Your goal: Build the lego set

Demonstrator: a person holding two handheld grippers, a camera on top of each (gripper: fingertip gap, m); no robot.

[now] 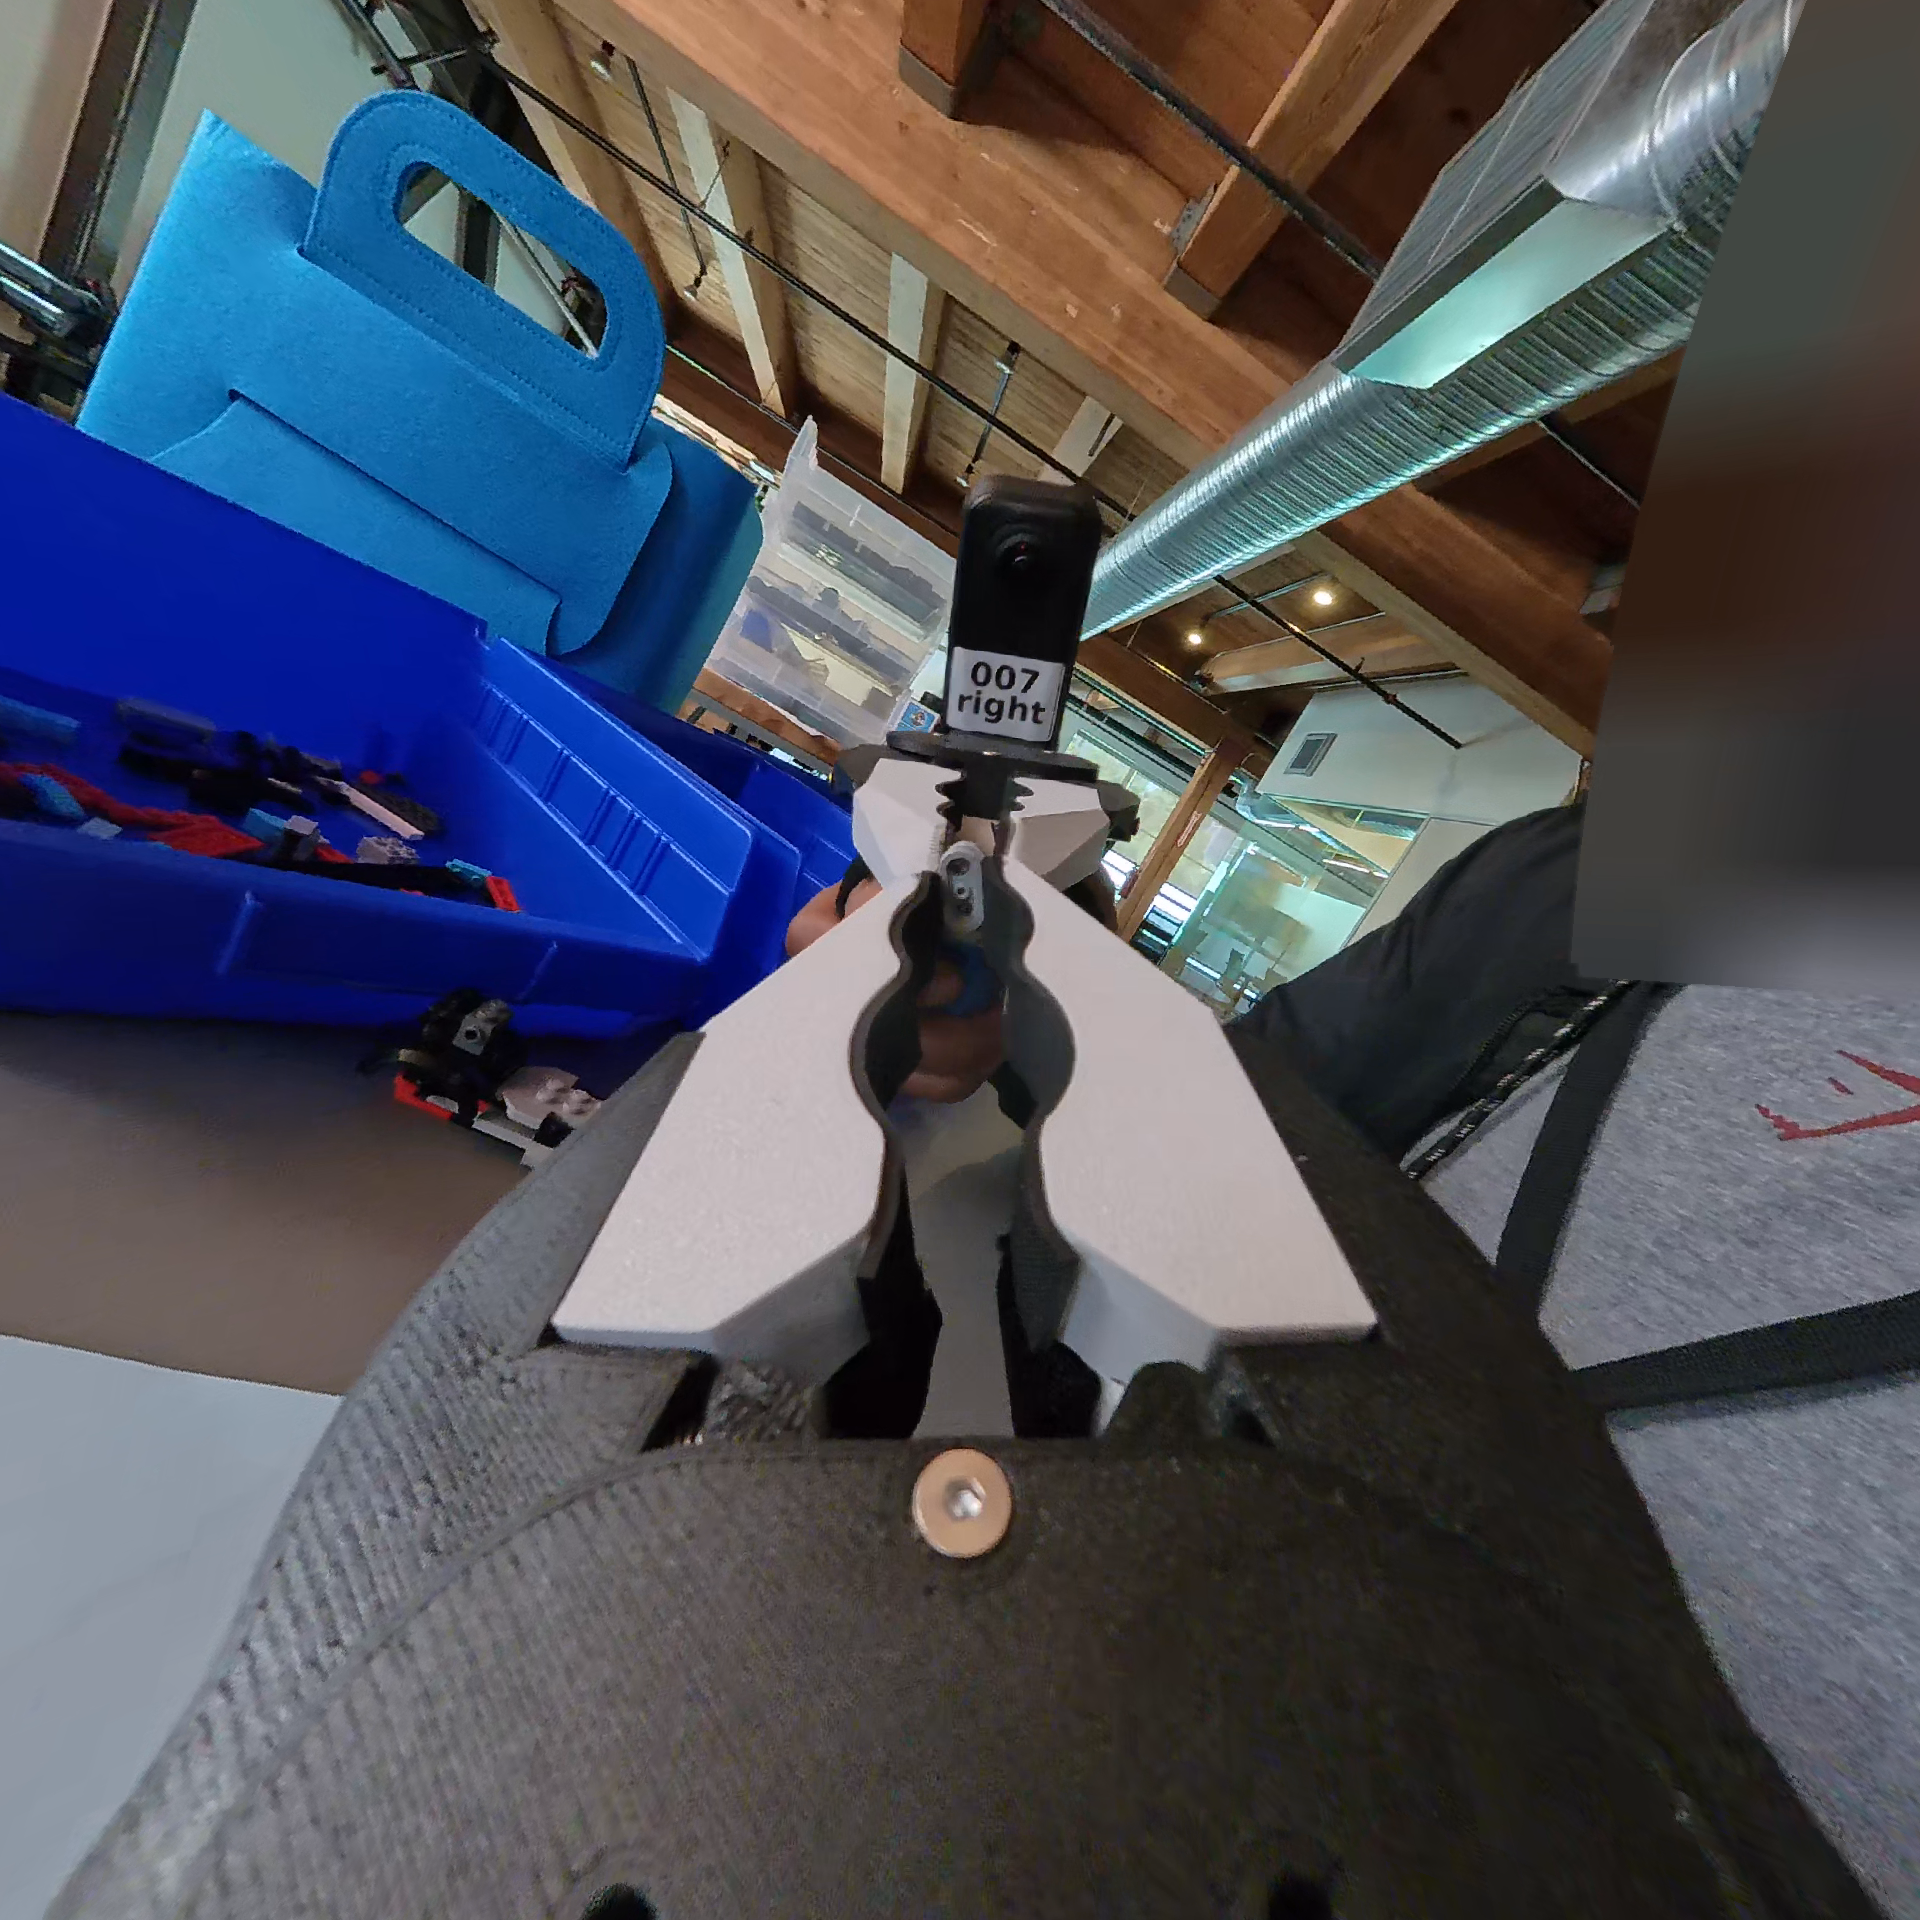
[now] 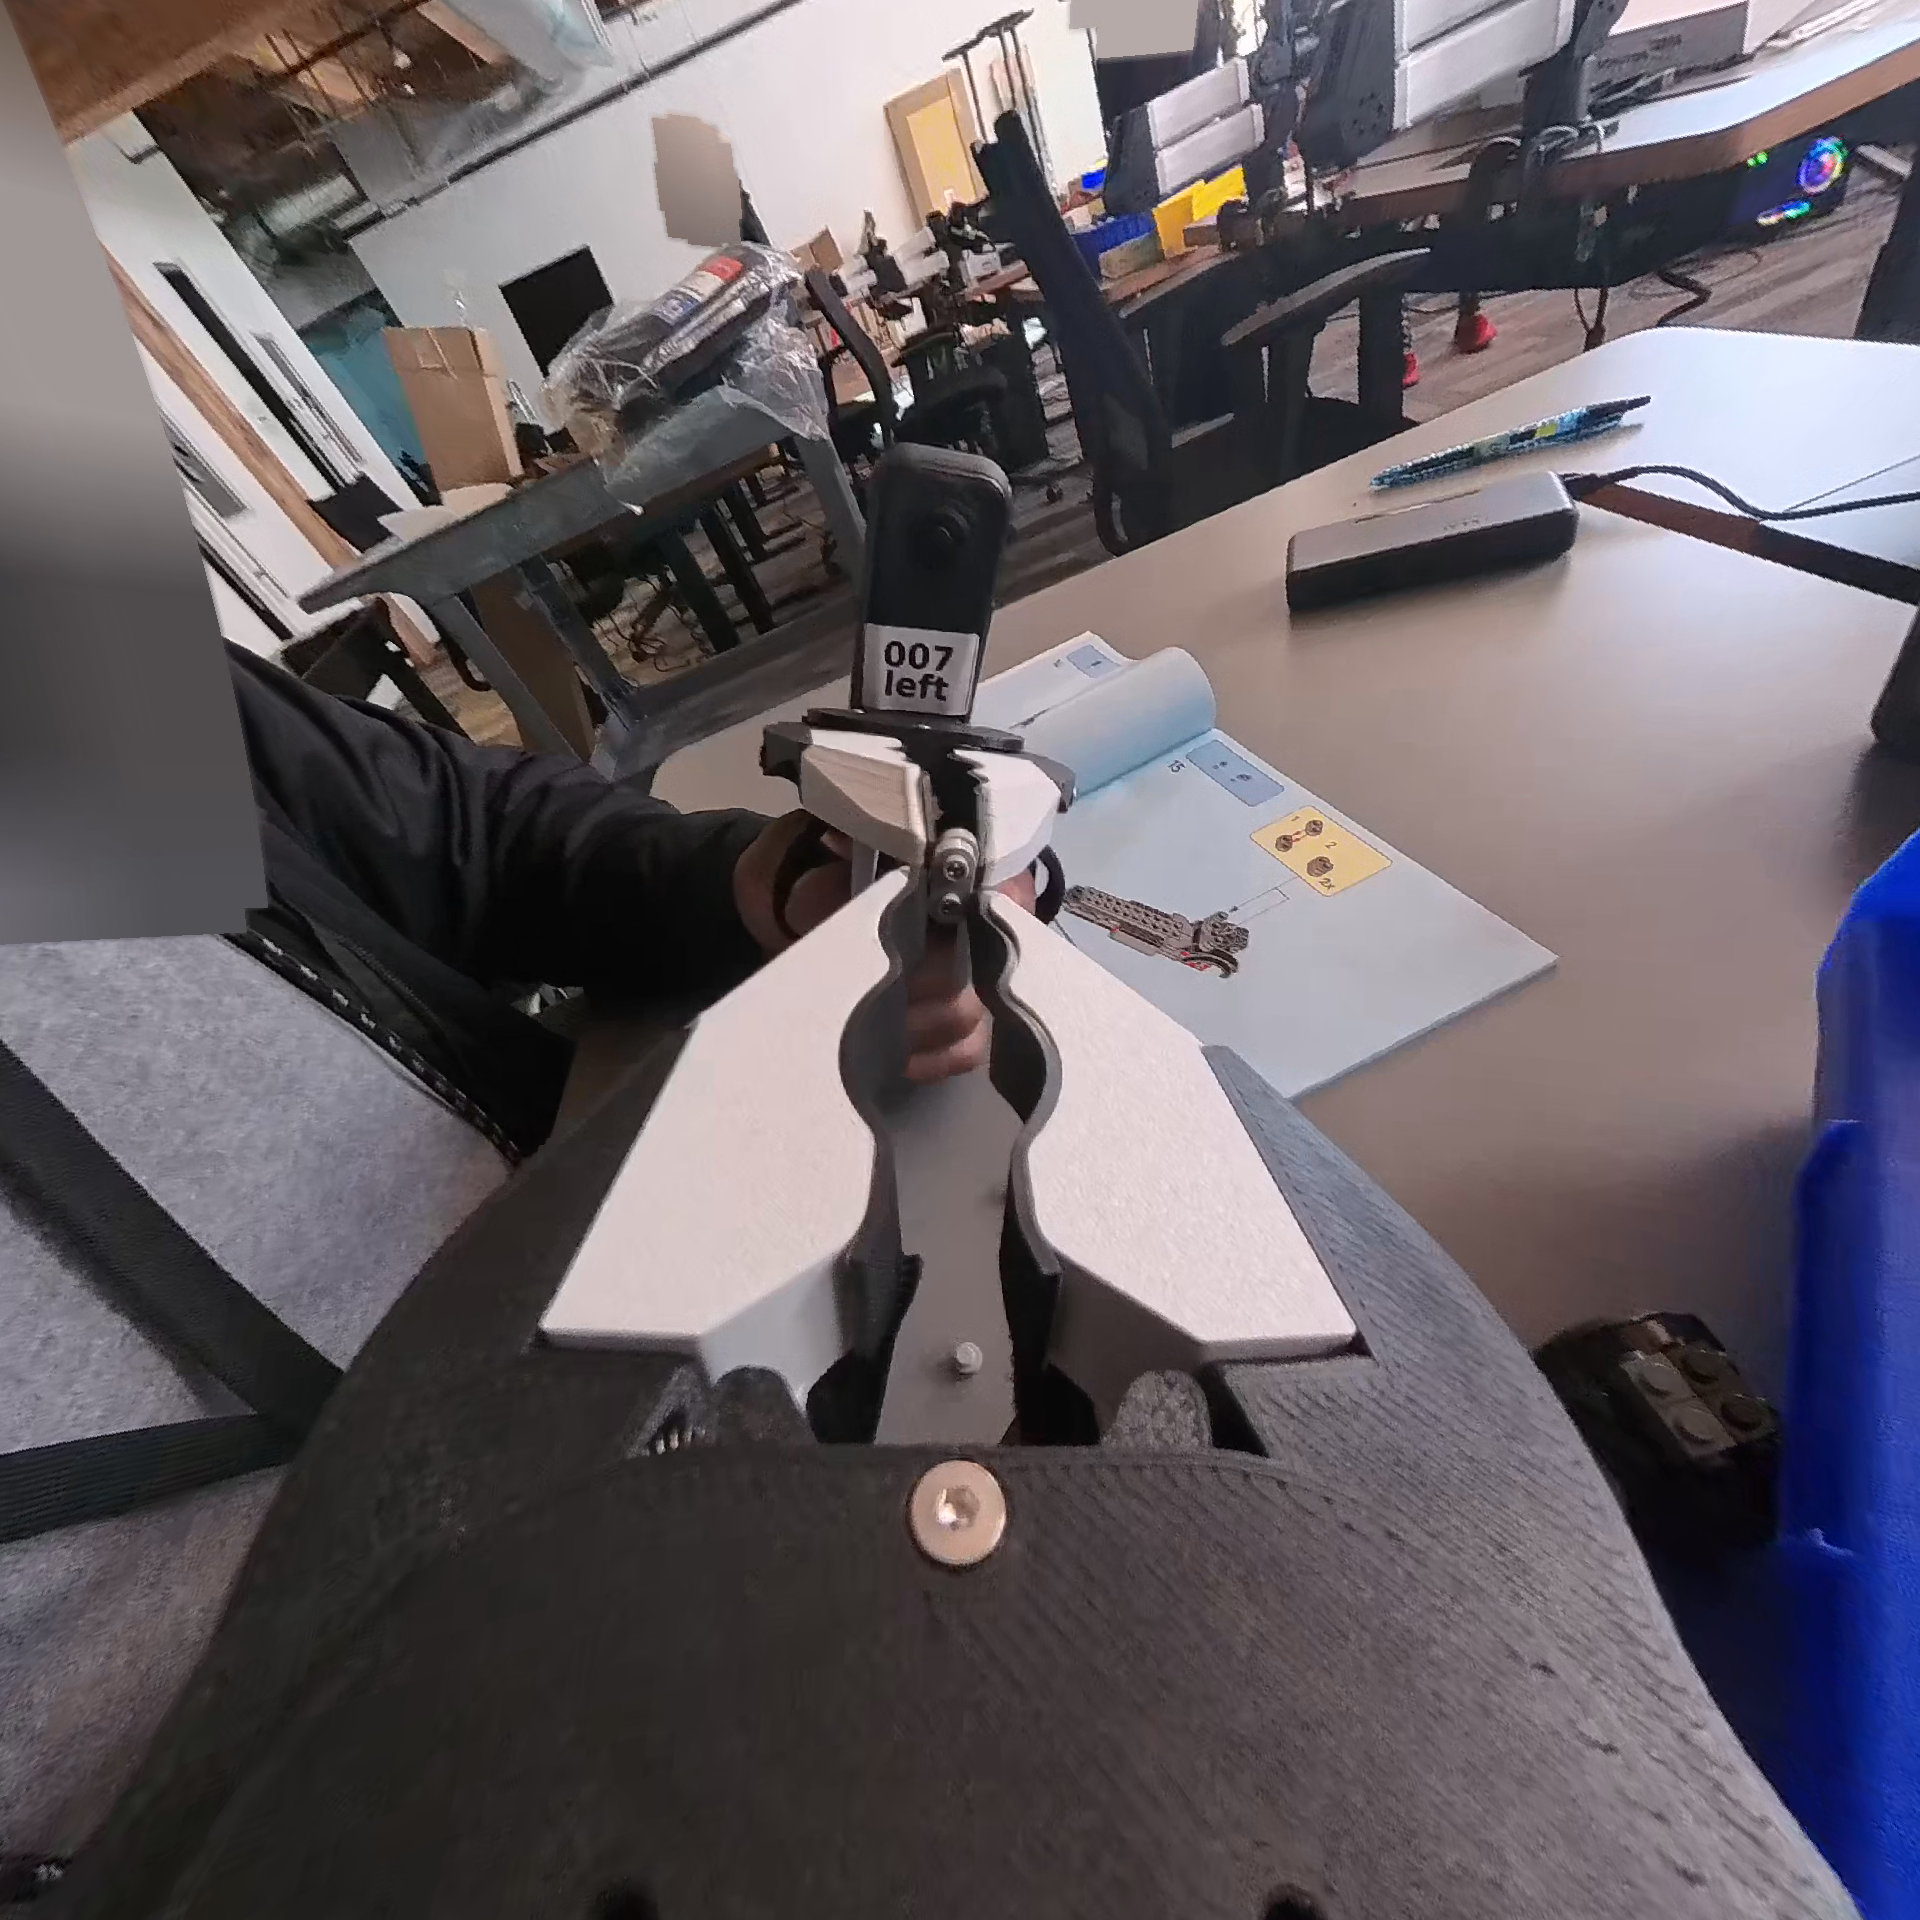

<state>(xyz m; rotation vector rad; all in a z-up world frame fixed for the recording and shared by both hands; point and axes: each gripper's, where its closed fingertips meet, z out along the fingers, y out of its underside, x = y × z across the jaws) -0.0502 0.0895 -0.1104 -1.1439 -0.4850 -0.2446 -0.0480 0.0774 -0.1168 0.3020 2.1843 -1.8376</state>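
My two grippers point at each other, tip to tip, above the table. In the left wrist view my left gripper (image 1: 961, 904) is closed down to a narrow gap on a small grey lego part (image 1: 963, 883) with round holes. The right gripper faces it, and its white fingers (image 1: 1049, 831) close on the same part from the far side. In the right wrist view my right gripper (image 2: 951, 899) pinches the small grey part (image 2: 953, 873), and the left gripper's fingers (image 2: 862, 800) meet it head on. A hand shows through each gap.
A blue bin (image 1: 623, 831) with several loose pieces stands at the left, a blue felt bag (image 1: 416, 364) behind it. A black partial build (image 1: 468, 1049) lies on the table, also in the right wrist view (image 2: 1683, 1392). An open instruction booklet (image 2: 1351, 935), black power bank (image 2: 1434, 540) and pen (image 2: 1507, 442) lie beyond. Only a small space, under 4 cm, lies between the two pairs of fingers. Both grippers' tips are roughly 15 cm from the black partial build (image 1: 468, 1049). It is also in sight in the right wrist view (image 2: 1617, 1360).
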